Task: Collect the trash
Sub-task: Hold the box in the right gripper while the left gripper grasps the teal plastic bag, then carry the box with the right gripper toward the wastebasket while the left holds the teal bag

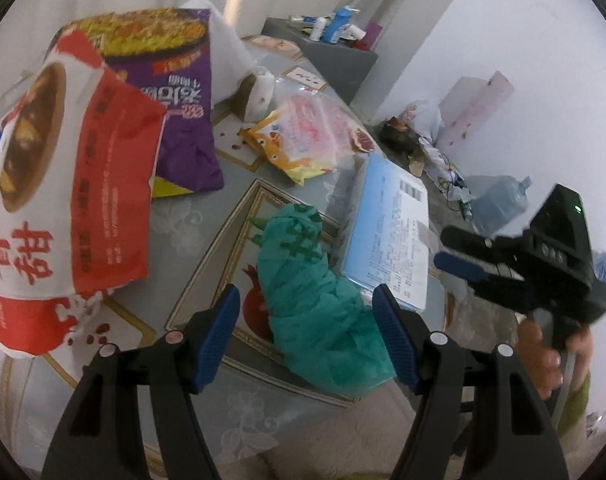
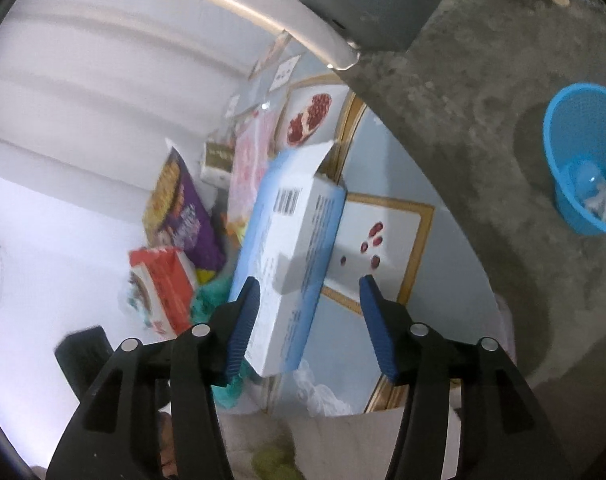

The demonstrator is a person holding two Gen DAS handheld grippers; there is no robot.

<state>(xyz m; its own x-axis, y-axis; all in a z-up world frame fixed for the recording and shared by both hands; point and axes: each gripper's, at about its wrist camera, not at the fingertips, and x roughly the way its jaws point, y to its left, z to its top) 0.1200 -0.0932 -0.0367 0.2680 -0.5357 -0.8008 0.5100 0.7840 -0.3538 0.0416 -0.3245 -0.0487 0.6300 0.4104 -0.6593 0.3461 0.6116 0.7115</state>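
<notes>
Red-and-white snack bag (image 1: 63,200) at the far left of the left wrist view, close to the lens and blurred, with a purple noodle packet (image 1: 175,92) behind it on the patterned desk (image 1: 207,216). Further along, a yellow wrapper (image 1: 279,152) under a clear pink-printed plastic bag (image 1: 315,128). Lower down, left tool (image 1: 305,296) spread wide over a crumpled teal bundle (image 1: 323,300): bundle lying on the desk between the blue pads, left pad clear of it, right pad at its edge, no squeeze visible, nothing held. Just right of the bundle, a flat blue-and-white box (image 1: 387,232) with a barcode label, resting on the desk. Beyond the box's right edge, right tool (image 1: 443,248) gripped by a hand (image 1: 543,344), tips just beside the box and nothing clamped. On the floor behind, a clear water jug (image 1: 499,204); at the back, a grey cabinet (image 1: 323,52) with small bottles on top. From the right wrist view, same packets bunched at left, then the box (image 2: 291,248) straight ahead of the right tool (image 2: 307,308), jaws parted about halfway; right pad well clear of the box, left pad overlapping its edge, contact impossible to tell, no grip on it. Desk (image 2: 383,216) showing pomegranate pictures beside the box. Far right, on the concrete floor, a blue bin (image 2: 563,120) well apart from the desk, with some crumpled scraps inside.
</notes>
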